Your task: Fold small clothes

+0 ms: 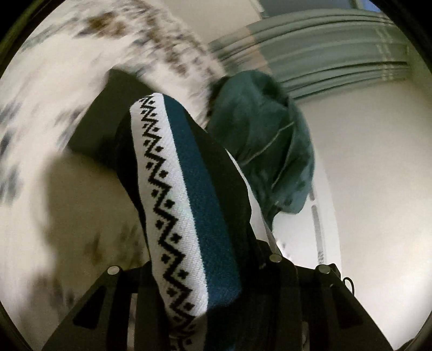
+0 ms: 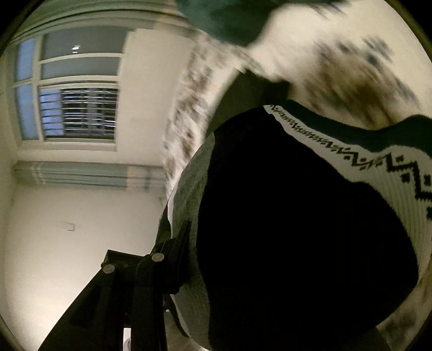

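Observation:
A knitted garment [image 1: 186, 205] with a white band of black zigzag pattern, a teal stripe and black parts hangs in my left gripper [image 1: 216, 259], which is shut on it; the cloth covers the fingertips. In the right wrist view the same garment [image 2: 297, 229] fills the right half, black with the white zigzag band along its upper edge. My right gripper [image 2: 178, 259] is shut on its edge; only the left finger [image 2: 145, 283] shows. Both cameras tilt upward and the background is blurred.
A crumpled teal garment [image 1: 259, 145] lies on a white cloth with brown and grey print [image 1: 81, 81]; both also show in the right wrist view, the teal garment [image 2: 229, 21] and the cloth [image 2: 337, 67]. A window [image 2: 78, 108], a white wall [image 2: 81, 229] and grey blinds [image 1: 337, 54] lie behind.

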Motion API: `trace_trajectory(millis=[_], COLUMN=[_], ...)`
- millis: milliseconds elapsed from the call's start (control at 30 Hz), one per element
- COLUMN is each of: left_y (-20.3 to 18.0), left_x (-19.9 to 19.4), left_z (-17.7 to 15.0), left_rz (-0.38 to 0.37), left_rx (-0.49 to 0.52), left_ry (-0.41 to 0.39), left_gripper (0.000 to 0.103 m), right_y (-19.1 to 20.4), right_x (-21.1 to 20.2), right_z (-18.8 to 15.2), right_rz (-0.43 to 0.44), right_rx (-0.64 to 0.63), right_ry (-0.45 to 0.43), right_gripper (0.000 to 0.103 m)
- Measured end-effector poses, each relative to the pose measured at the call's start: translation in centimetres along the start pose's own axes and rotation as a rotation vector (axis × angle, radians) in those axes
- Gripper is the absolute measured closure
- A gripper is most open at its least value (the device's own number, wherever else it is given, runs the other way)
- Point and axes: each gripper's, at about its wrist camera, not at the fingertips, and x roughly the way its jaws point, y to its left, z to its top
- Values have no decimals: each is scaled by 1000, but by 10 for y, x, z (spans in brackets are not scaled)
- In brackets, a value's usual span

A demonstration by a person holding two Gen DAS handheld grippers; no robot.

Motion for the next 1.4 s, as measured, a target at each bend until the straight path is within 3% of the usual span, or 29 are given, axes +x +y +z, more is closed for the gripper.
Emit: trace_trajectory(millis=[133, 267, 400, 467, 567, 600, 633, 700, 733, 800, 833, 867, 933, 1000, 1067, 1167, 1400], left_y=[-7, 31, 103, 136, 150, 149, 144, 131, 125, 99, 89, 74, 54, 38, 25, 3, -69], left_x=[34, 73, 116, 131, 126, 124, 121, 115, 113, 105, 105, 102, 92, 80, 71, 56, 10], left_z=[93, 160, 176, 173, 166, 164, 161, 155, 154, 139, 136, 125, 106, 88, 76, 66, 35], left_rz=[-13, 54, 224, 311, 280, 277, 287, 336, 358, 503, 576, 647, 713, 764, 813, 863, 879], left_rx=[64, 88, 45, 13, 18, 21, 29, 61, 80, 189, 244, 306, 363, 372, 365, 345, 338], left_ry=[-2, 34, 130, 187, 185, 191, 194, 190, 178, 130, 110, 84, 36, -9, -38, -59, -109], left_gripper=[72, 72, 71, 70, 65, 64, 63, 63, 62, 48, 29, 16, 14, 1, 0, 0, 0], right_y=[49, 67, 41, 11, -18, -19, -21, -26, -27, -20, -11, -3, 14, 28, 48, 71, 135], right_x=[38, 108, 183, 223, 256, 259, 257, 250, 244, 227, 217, 210, 196, 180, 168, 145, 71], right_z=[76, 137, 172, 174, 160, 158, 157, 161, 163, 164, 160, 157, 151, 141, 139, 142, 120], right_rz=[36, 36, -14, -76, -148, -159, -161, -180, -205, -294, -371, -440, -569, -683, -802, -898, -940], right_rx=[-78, -122, -94, -49, -63, -87, -99, -82, -79, -133, -196, -250, -355, -438, -508, -581, -675], right_ry=[-95, -136, -123, -73, -9, -6, 0, 52, 68, 77, 74, 72, 57, 41, 4, -54, -93], right_gripper=[66, 66, 66, 66, 65, 60, 56, 37, 33, 26, 24, 19, 14, 9, 0, 0, 0])
